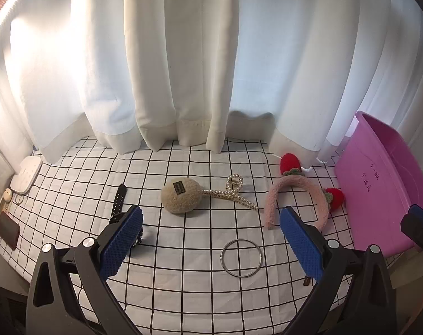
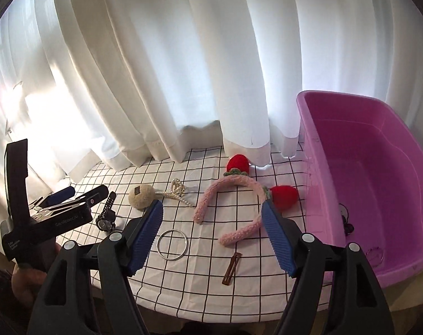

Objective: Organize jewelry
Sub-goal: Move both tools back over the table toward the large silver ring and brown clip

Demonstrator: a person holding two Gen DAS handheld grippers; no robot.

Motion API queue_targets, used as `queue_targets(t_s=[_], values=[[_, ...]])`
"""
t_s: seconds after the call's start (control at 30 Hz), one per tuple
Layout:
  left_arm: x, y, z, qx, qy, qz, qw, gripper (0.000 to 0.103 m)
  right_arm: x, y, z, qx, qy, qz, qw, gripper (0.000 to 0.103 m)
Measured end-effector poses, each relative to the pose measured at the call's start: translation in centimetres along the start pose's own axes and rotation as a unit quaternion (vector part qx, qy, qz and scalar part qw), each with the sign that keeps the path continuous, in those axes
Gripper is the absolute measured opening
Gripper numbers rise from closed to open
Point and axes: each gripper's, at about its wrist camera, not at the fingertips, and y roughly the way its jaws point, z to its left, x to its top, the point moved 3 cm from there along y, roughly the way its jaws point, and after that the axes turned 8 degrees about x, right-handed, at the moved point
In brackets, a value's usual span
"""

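Jewelry bin [image 2: 379, 167] (pink) holds small dark pieces and a ring; both tongs gape empty.

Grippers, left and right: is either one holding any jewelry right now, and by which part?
Nothing is held. The left gripper and right gripper are both open above the cloth, fingers empty.

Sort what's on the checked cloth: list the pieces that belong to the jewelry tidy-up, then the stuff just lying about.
For the job: pink headband, pearl hair clip, fluffy clip, silver bangle, watch, brown barrette, purple bin.

Lying about: white device, dark case, curtain.
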Motion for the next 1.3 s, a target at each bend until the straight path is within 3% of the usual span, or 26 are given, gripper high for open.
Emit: queue_targets(t_s=[0.3, 0.6, 1.3], values=[[-5.0, 4.9, -1.1, -0.019, 0.033, 0.057, 0.9976, 0.097, -5.7, 5.7, -1.2, -0.029, 0.054, 0.076, 0.995, 0.070], [-7.4, 8.4, -2.9, -0.034, 0.047, 0.078, 0.9952, 0.097, -9.5, 9.8, -3.5, -0.065, 0.091, 0.109, 0.988, 0.070], [-9.2, 12.9, -6.4, -0.039, 0.077, 0.103, 0.9909, 0.097, -10.7, 13.2, -5.8, -0.100, 0.112, 0.116, 0.982, 0.070]])
